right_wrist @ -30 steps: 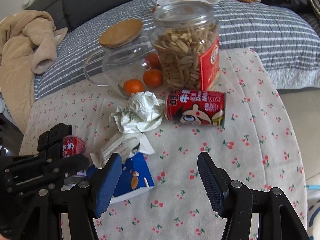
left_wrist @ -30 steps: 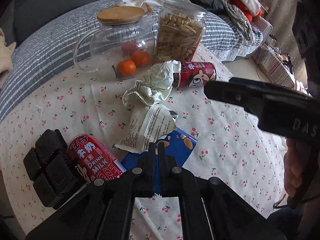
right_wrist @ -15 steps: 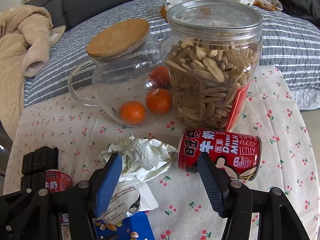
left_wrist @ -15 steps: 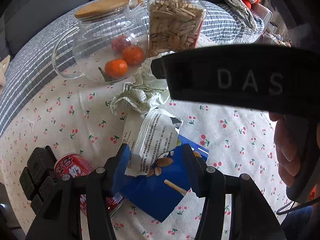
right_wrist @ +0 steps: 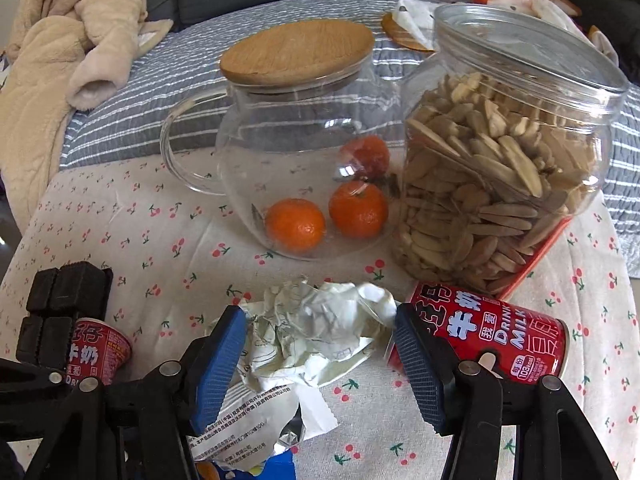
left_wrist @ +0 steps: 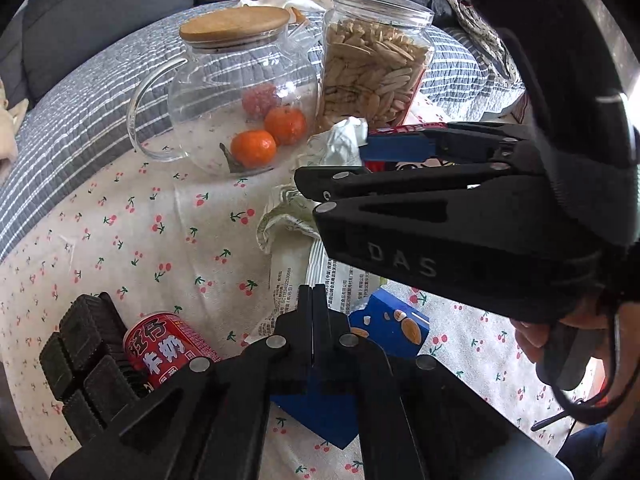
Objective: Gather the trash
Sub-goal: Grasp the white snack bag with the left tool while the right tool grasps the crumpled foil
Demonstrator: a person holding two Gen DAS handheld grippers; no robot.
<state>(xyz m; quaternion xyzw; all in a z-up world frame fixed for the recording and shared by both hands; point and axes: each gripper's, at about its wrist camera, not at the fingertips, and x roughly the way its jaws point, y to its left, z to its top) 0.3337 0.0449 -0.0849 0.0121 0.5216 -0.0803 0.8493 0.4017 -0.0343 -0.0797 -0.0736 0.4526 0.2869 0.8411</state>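
A small table covered in a cherry-print cloth (right_wrist: pixel 120 216) holds snack litter. Along the far edge stand a glass jug (right_wrist: pixel 304 152) with a wooden lid and mandarins inside, and just to its right a clear jar (right_wrist: pixel 504 176) full of seeds.

The right gripper (right_wrist: pixel 320 360) has its jaws wide open, one blue pad on each side of a crumpled wrapper (right_wrist: pixel 320 324) near the middle of the table. The pads look close to the paper but not yet pressing it. A red can (right_wrist: pixel 488 332) lies on its side just beyond the right pad, by the jar's base.

The left gripper (left_wrist: pixel 311 308) sits nearer the front edge with its jaws closed. A flat white packet (left_wrist: pixel 288 280) lies right at the fingertips, but whether they pinch it cannot be told from here. A blue box (left_wrist: pixel 384 320) lies beside it, and a second can (left_wrist: pixel 168 344) stands near the front left corner against a black block (left_wrist: pixel 84 352).

Risks from here: the right pad could catch the can as the jaws close, rolling it towards the table's right edge or trapping it with the wrapper. The springy wrapper may also slip out if squeezed only at its edge, and a push forward could knock the jug or jar.
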